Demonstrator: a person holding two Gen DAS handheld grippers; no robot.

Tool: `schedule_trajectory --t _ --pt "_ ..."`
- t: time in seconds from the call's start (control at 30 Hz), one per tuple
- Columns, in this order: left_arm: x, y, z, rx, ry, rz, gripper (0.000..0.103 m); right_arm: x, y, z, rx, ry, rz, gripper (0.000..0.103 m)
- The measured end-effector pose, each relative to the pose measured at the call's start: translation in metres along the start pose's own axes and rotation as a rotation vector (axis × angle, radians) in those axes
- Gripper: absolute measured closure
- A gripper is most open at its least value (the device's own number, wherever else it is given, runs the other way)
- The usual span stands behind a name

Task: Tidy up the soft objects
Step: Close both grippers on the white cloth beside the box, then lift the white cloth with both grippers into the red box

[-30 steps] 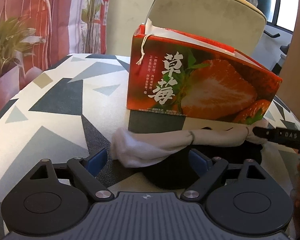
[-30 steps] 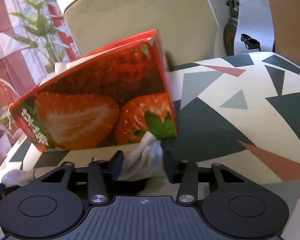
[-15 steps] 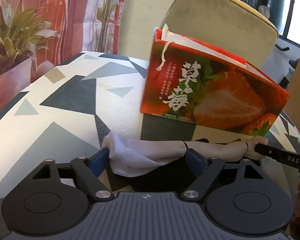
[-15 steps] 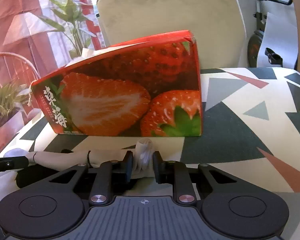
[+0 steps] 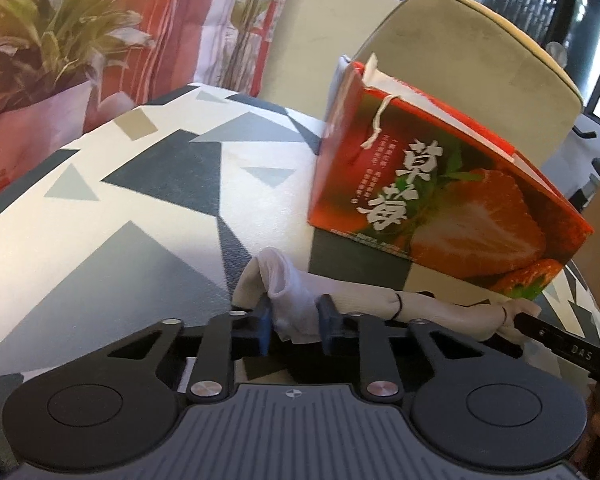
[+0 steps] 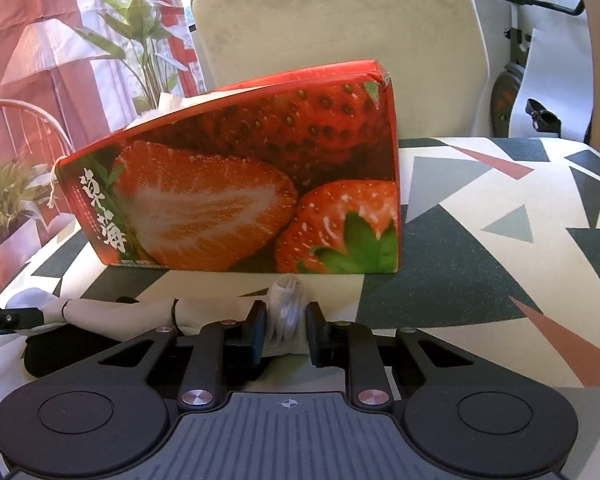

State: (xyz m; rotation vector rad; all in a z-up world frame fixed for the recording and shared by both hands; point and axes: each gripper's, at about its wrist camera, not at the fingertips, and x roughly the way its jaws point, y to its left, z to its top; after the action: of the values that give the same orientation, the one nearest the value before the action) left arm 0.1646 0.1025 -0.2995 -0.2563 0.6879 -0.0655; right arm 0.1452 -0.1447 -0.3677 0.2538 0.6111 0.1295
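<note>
**Camera set-up: two wrist fisheyes**

Left wrist: low over the table (image 5: 148, 208), close, facing forward and down along its fingers; box (image 5: 440, 200) to its right.
Right wrist: same low, close stance; box (image 6: 240, 196) centre-left.
Shared: box, table, chair (image 6: 340, 20), plants.

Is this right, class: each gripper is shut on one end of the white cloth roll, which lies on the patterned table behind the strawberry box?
One detail is wrong. The white cloth roll lies in front of the strawberry box, on the grippers' side, not behind it; the right wrist view shows this. The rest holds: the left gripper, its jaws just closed, and the right gripper each clamp one end on the patterned table.
</note>
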Motion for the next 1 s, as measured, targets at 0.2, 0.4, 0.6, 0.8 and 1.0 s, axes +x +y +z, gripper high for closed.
schedule_trajectory --t 0.2,0.4,0.6,0.8,1.0 --pt "-0.015 -0.012 0.000 0.088 -0.076 -0.023 0.092 -0.002 0.004 -0.001 -0.020 -0.002 -0.015 0.084" --pt "-0.035 -0.030 -0.001 0.201 -0.159 -0.051 0.092 -0.026 0.012 -0.007 -0.048 -0.108 -0.054 0.091" --pt "-0.038 -0.035 -0.002 0.203 -0.167 -0.080 0.092 -0.051 0.013 -0.007 -0.049 -0.133 -0.044 0.091" --pt "-0.050 -0.030 0.001 0.182 -0.198 -0.061 0.092 -0.067 0.015 0.002 -0.037 -0.162 -0.018 0.091" --pt "-0.065 -0.024 0.010 0.157 -0.233 -0.055 0.092 -0.077 0.027 0.014 -0.055 -0.201 0.017 0.091"
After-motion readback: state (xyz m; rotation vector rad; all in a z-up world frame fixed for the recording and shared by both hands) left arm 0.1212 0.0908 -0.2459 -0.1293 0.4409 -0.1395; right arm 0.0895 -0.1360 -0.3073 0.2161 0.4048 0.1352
